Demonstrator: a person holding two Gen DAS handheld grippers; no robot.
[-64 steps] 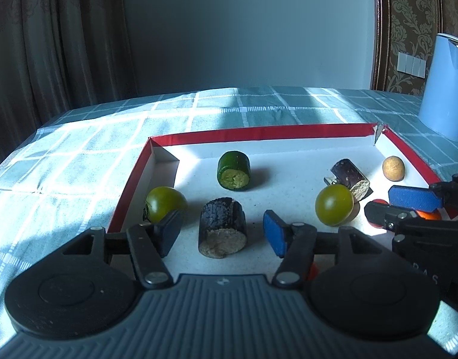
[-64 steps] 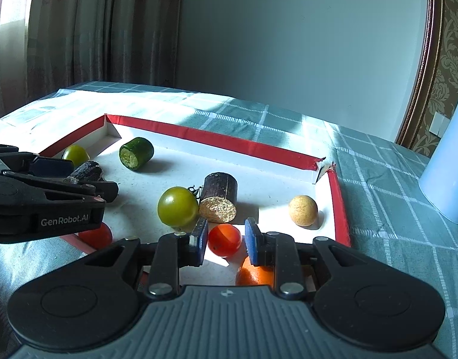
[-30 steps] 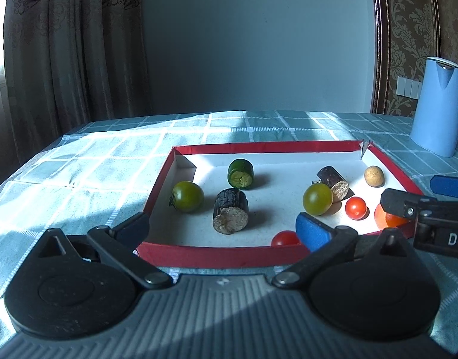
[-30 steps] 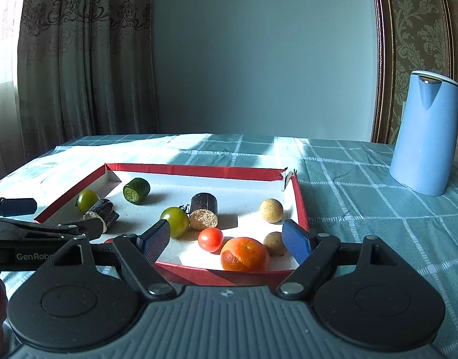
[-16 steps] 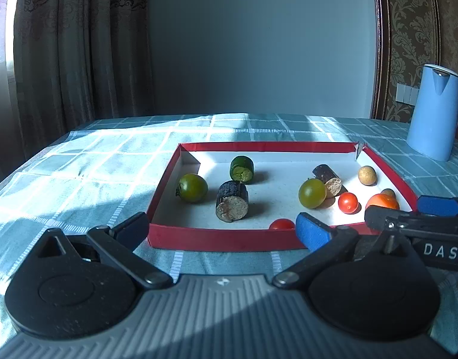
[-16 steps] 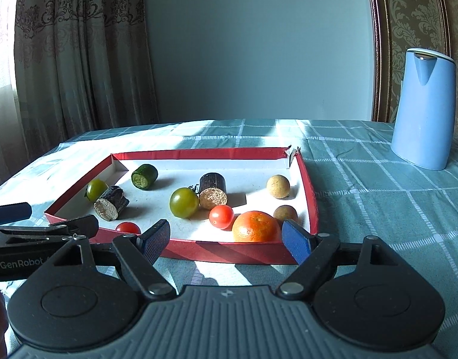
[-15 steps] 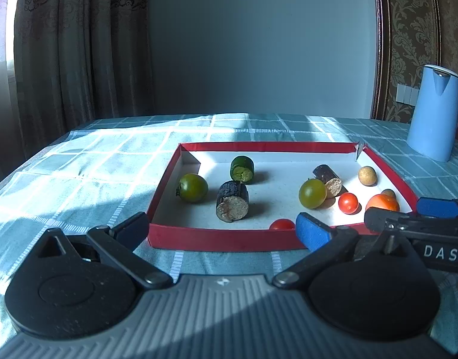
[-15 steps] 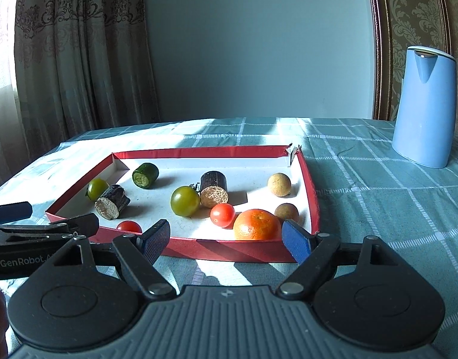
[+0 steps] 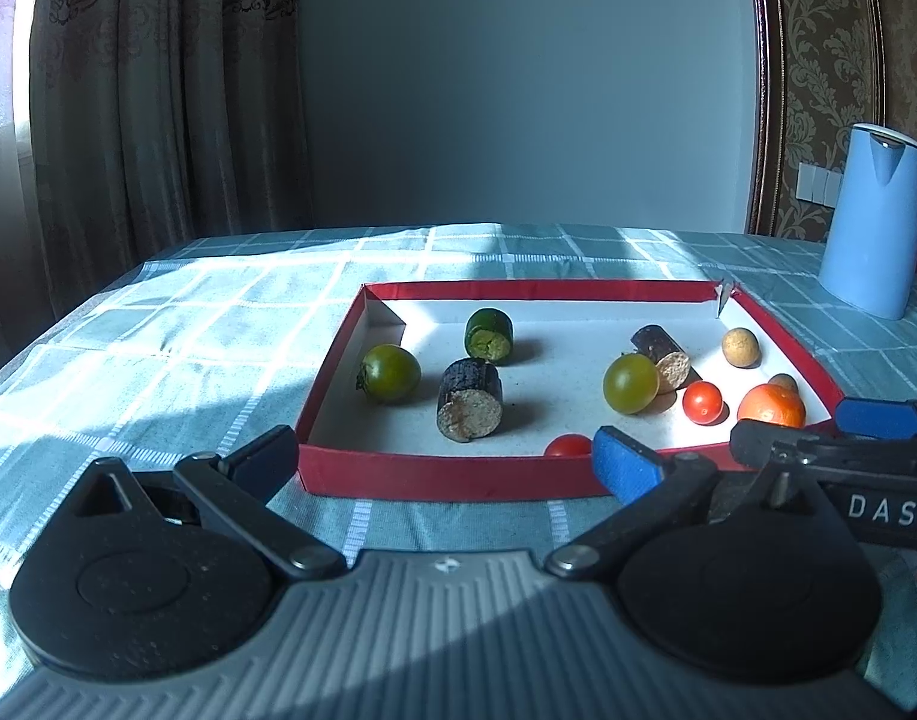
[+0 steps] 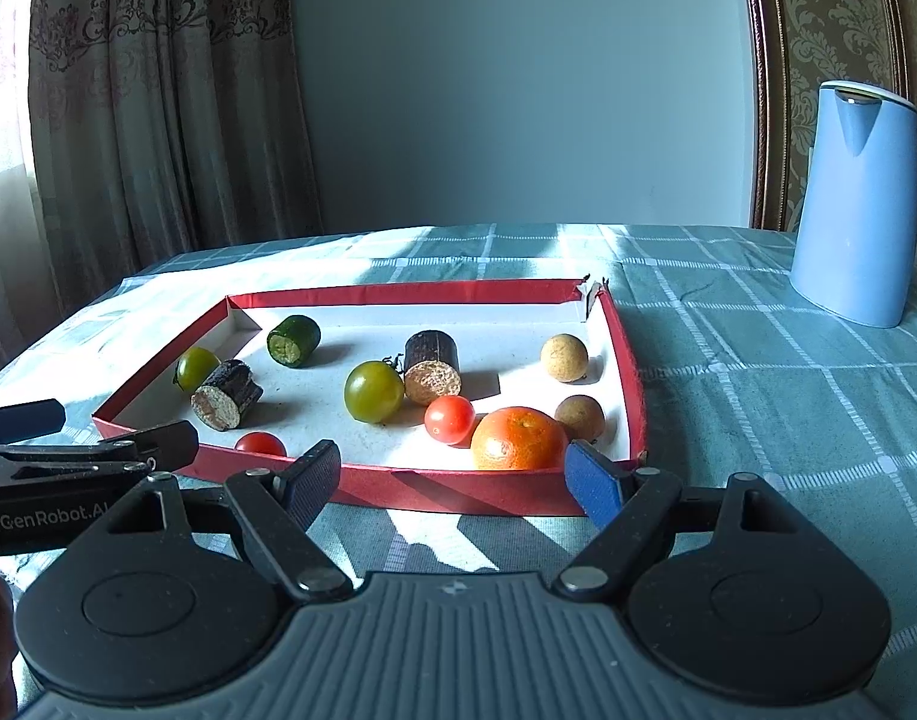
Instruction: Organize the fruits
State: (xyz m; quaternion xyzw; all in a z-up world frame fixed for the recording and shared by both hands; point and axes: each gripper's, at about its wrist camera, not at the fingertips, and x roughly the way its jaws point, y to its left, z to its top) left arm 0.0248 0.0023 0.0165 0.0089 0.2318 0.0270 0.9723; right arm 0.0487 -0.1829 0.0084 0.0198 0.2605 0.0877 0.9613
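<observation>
Both claws stand before the near wall of the red-walled tray (image 9: 422, 483), above the checked cloth of the worktop (image 10: 758, 372). The left claw (image 9: 443, 463) is spread wide with nothing between its pads; the right claw (image 10: 455, 475) is likewise wide open and empty.

Hidden or cut off: in the left view the near tray wall covers the lower half of the near red tomato (image 9: 569, 446), and the orange (image 9: 771, 405) hides most of the near brown round fruit (image 9: 783, 383). The right claw's fingers cross the right edge of that view and cover the tray's near right corner. In the right view the left claw is cut by the left frame edge, and its label reads only in part.

Contents and orientation, right view: all the fruit lies inside the tray.
- The green cut piece (image 10: 293, 341) lies on its side at far left, long axis running far-right to near-left, cut face toward near left.
- The near dark cut log (image 10: 227, 394) lies the same way, pale face toward near left, just beside a green tomato (image 10: 195, 367).
- The second dark log (image 10: 432, 367) points its pale face toward the near side, touching or nearly touching the larger green tomato (image 10: 374, 391).
- A second red tomato (image 10: 449, 419) sits just left of the orange.
- A pale round fruit (image 10: 564, 357) lies near the right wall.

A blue kettle (image 10: 854, 204) stands well apart at far right.
</observation>
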